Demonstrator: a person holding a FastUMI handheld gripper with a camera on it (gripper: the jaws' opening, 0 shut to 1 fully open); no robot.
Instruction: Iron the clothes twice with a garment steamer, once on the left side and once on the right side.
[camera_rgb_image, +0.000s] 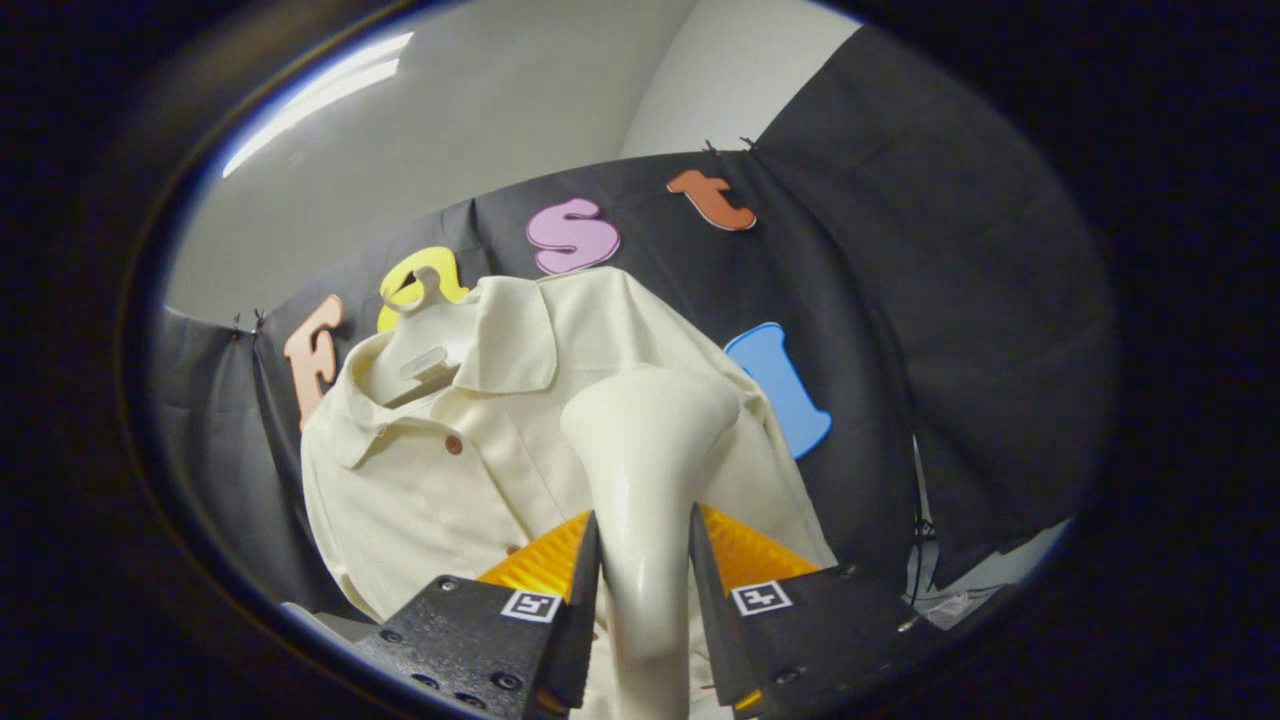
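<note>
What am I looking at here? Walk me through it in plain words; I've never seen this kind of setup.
This picture comes from a small wide-angle camera that rides on a hand-held claw, carried by a person, with no robot arm involved. The camera looks forward along the claw's two fingers.

Between those fingers is the pale handle of a garment steamer; both fingers press on it, so the claw holds it, with the wider head pointing up toward the clothing.

Just beyond the steamer hangs a cream button-up shirt with a collar, on a white hanger. Behind it is the booth's black cloth wall, and above that a plain pale wall and ceiling.
</note>
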